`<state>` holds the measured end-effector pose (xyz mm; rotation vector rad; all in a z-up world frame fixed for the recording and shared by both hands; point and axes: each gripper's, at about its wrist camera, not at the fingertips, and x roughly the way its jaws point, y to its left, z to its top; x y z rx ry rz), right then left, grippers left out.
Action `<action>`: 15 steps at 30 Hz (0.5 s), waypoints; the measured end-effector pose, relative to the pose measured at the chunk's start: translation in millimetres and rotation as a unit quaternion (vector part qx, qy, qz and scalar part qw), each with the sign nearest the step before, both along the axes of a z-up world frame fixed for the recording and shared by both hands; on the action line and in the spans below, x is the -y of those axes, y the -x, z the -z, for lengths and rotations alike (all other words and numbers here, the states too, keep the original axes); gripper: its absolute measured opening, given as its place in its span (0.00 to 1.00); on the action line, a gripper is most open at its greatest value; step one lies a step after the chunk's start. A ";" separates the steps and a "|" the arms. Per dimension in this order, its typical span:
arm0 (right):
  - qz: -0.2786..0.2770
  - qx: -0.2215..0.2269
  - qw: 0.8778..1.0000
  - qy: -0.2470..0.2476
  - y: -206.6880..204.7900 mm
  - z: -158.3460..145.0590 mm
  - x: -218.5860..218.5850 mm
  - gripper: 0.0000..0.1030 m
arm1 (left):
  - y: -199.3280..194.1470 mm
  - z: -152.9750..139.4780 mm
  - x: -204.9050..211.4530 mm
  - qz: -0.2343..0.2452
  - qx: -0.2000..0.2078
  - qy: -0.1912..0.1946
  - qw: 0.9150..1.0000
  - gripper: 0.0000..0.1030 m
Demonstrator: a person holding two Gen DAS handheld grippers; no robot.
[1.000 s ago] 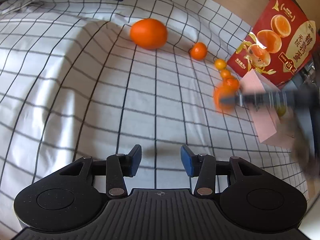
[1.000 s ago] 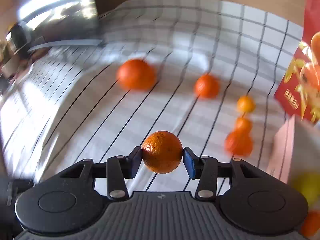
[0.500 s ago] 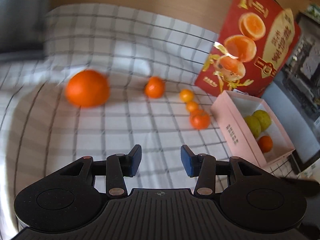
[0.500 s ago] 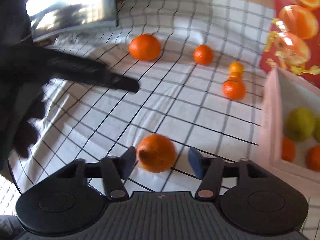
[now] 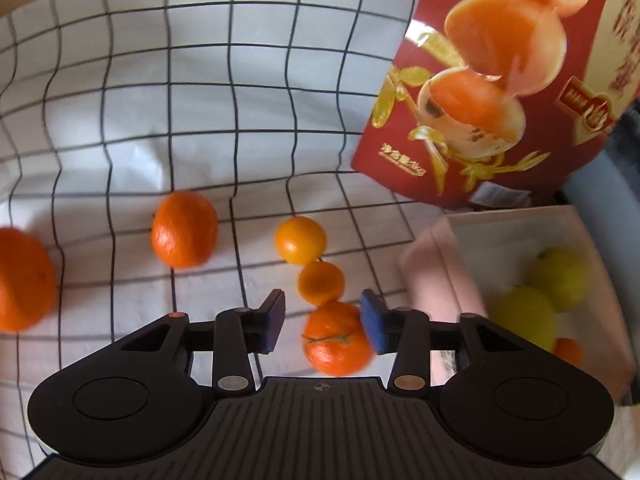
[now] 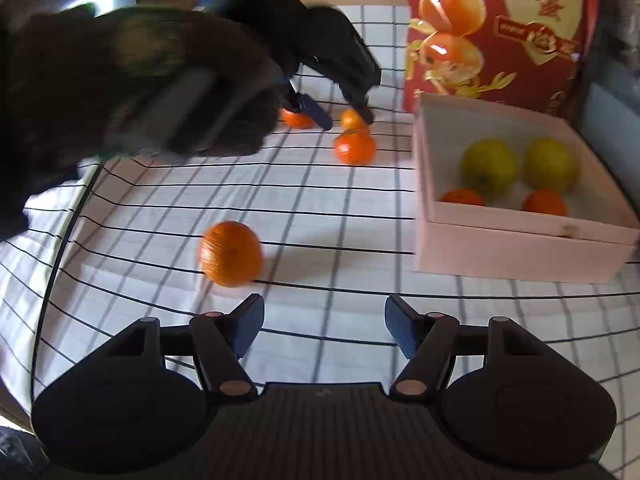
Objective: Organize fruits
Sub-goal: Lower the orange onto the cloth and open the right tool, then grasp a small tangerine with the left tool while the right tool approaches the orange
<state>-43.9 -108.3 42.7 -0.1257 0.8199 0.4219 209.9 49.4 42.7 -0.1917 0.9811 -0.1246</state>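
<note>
The left gripper (image 5: 322,326), jaws spread, straddles a stemmed mandarin (image 5: 337,338) on the checked tablecloth (image 5: 200,100), its right pad at the peel and its left pad standing off. Centring before squeezing would likely keep the fruit from rolling into the two small oranges (image 5: 321,282) lined up just beyond. The right gripper (image 6: 323,327) hangs wide apart and empty, a loose orange (image 6: 231,253) just ahead. Farther right, the pink box (image 6: 512,248) holds two green fruits and two oranges.
</note>
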 end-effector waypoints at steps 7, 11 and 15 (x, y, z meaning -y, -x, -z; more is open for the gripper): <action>0.051 -0.011 0.999 -0.001 -1.5 5.5 24.4 0.68 | -11.1 12.4 7.2 -0.009 0.000 -0.035 0.999 0.46; 0.062 -0.018 0.998 -0.004 -0.8 8.0 30.0 0.69 | -12.8 14.8 2.0 -0.015 0.000 -0.027 1.000 0.49; 0.057 -0.027 0.998 -0.002 0.3 10.5 28.0 0.69 | -9.3 11.2 0.0 0.002 0.008 -0.016 1.000 0.32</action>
